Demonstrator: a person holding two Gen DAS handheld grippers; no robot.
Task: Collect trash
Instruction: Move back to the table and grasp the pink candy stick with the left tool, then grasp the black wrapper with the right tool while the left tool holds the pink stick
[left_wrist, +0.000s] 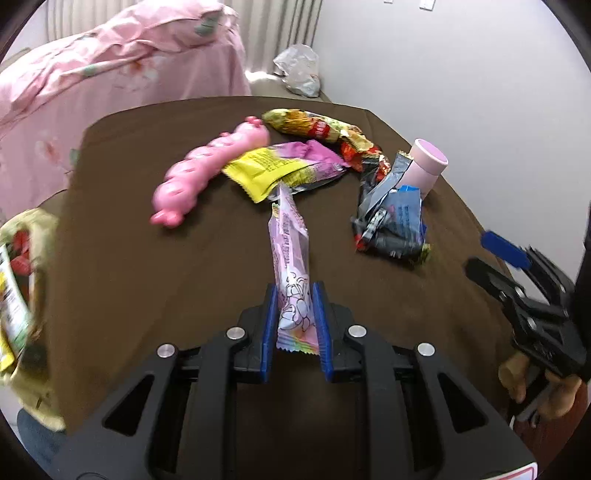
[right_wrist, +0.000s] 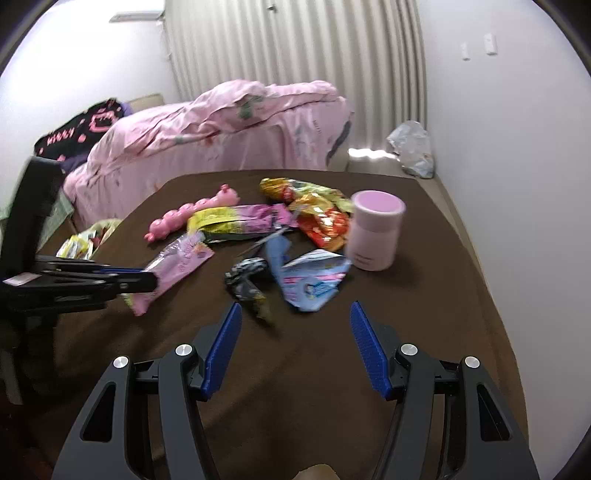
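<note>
The left gripper (left_wrist: 297, 314) is clamped on the near end of the pink wrapper (left_wrist: 291, 258), while the right gripper (right_wrist: 295, 347) stands wide and empty. Collection is judged early: the yellow-purple wrapper (left_wrist: 284, 168), the red-yellow wrappers (left_wrist: 317, 127) and the blue-grey wrappers (left_wrist: 391, 218) remain mid-table to far right. A bag (left_wrist: 22, 280) holding packets sits at the left edge of the brown table (left_wrist: 184, 266); a pink-covered bed (right_wrist: 221, 125) stands beyond.

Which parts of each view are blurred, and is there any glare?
Left wrist view: bag at the left edge smeared, held pink wrapper fairly sharp. Right wrist view: left gripper and dark wrapper blurred; bright sun patch on the floor.
</note>
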